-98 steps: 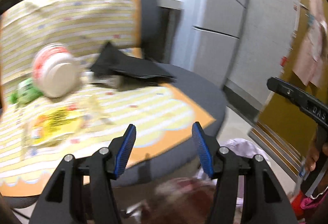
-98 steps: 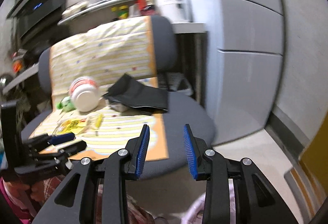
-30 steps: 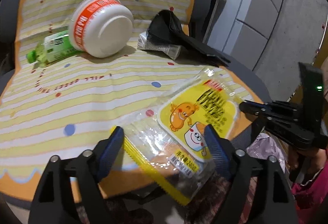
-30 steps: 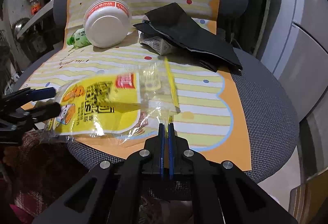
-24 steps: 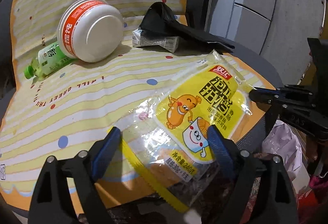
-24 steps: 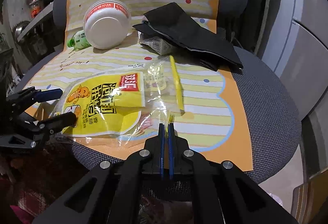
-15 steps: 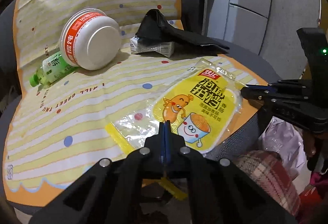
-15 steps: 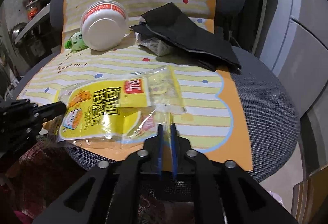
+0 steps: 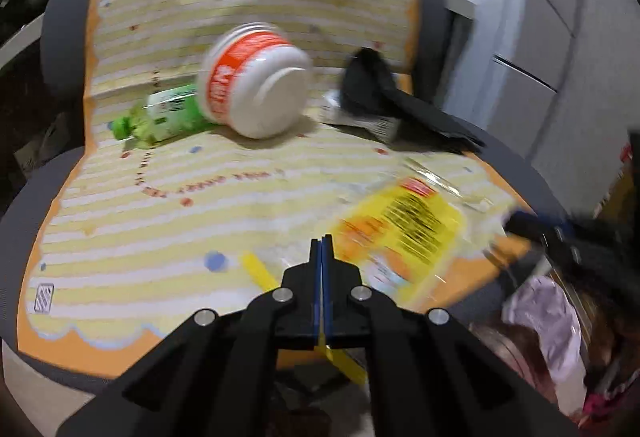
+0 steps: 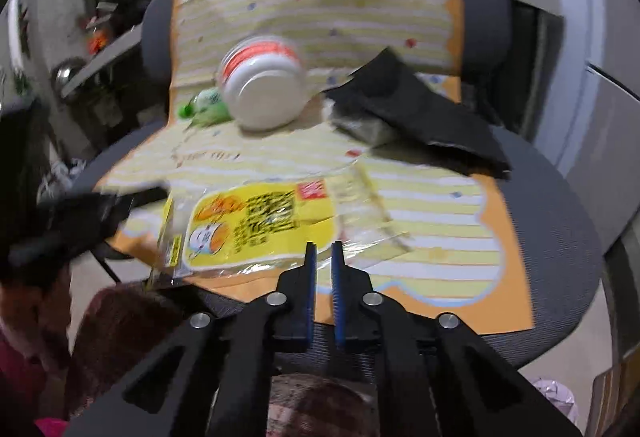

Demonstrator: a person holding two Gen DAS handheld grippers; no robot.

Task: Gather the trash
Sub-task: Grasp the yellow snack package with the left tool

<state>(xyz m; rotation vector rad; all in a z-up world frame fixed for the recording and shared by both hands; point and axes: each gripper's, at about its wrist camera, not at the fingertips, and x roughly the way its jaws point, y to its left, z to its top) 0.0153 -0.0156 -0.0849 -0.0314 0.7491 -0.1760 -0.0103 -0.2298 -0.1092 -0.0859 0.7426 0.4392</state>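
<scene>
left hand-held gripper (image 9: pixel 321 243): fingers pressed together, clamped on the near clear edge of the yellow snack wrapper (image 9: pixel 404 233), whose yellow seal strip runs under the pads and sticks out below them.
right hand-held gripper (image 10: pixel 324 251): fingers a narrow gap apart, at the near edge of the wrapper; whether they touch the film cannot be told.
yellow snack wrapper: lies at the front of the chair seat, on the striped cover (image 10: pixel 432 205); printed yellow panel faces up, with a red patch at its far corner and clear film around it; the end toward the left hand-held gripper hangs past the seat's front edge.
white bowl (image 9: pixel 260 87): on its side at the back of the seat, base toward the cameras, red band round the rim; blurred.
green bottle (image 9: pixel 160 115): lying flat, touching the bowl on its left, cap pointing away from the bowl.
black bag (image 10: pixel 416 113): crumpled, to the right of the bowl, reaching toward the seat's right edge.
silver packet (image 9: pixel 360 117): partly tucked under the black bag, near the bowl.
chair (image 10: pixel 560 221): grey mesh office chair; the cover drapes over both seat and backrest.
pink bag (image 9: pixel 548 321): below the seat's right front, in the left wrist view.
picture quality: both views smeared by motion.
</scene>
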